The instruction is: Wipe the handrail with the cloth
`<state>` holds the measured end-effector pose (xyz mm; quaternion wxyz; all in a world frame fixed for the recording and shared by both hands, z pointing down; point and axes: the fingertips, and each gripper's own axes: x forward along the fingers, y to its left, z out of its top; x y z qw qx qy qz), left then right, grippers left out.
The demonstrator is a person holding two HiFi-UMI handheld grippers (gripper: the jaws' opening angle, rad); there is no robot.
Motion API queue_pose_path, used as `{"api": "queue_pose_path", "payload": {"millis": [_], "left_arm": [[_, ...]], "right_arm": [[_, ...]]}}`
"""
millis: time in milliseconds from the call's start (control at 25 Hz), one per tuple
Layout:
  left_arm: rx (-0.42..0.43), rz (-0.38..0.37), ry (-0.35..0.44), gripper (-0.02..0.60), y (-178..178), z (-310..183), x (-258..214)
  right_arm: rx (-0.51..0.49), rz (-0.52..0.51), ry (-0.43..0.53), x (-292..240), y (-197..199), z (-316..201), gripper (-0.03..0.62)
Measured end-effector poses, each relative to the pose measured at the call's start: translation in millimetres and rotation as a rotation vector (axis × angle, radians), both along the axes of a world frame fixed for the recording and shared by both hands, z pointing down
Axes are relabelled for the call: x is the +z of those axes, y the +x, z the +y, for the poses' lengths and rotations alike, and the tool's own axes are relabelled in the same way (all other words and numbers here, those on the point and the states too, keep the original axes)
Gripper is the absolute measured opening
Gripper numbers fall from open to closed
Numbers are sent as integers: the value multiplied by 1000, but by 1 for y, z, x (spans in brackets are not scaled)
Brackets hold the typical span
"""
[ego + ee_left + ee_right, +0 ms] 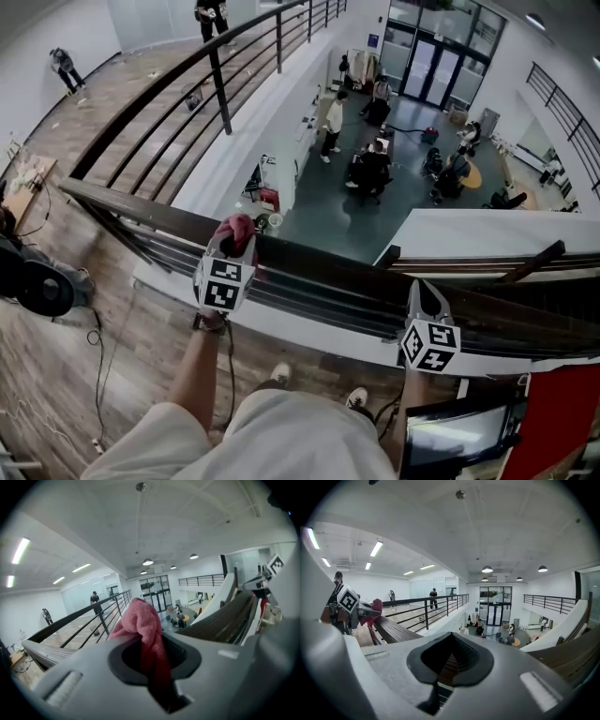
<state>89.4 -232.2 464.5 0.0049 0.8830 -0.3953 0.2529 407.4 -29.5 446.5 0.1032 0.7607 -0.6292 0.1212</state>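
The left tongs (pixel 232 246) are pinching the cloth (pixel 234 228) on the handrail (pixel 337 270); the right tongs (pixel 427 295) are hanging pressed together, empty. Press the cloth flat, sliding steadily along the rail.

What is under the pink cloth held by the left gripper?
The dark wooden handrail runs directly under the pink cloth, which the left gripper clamps. Whether the cloth actually presses on the rail cannot be seen: the cloth and gripper cover that spot.

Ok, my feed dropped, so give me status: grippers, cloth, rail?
Left gripper shut on cloth, at the handrail. Right gripper shut, empty, farther along it. Nothing lying on the handrail between them.
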Motion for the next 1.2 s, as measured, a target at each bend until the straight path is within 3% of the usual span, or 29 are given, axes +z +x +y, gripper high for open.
{"api": "queue_pose_path", "payload": {"millis": [600,1200], "left_arm": [[-19,0,1,67,54,29,-2],[20,-36,3,67,119,70,0]], "right_arm": [[110,0,9,-2,86,59,2],[70,-23,-24,9,139,93,2]]}}
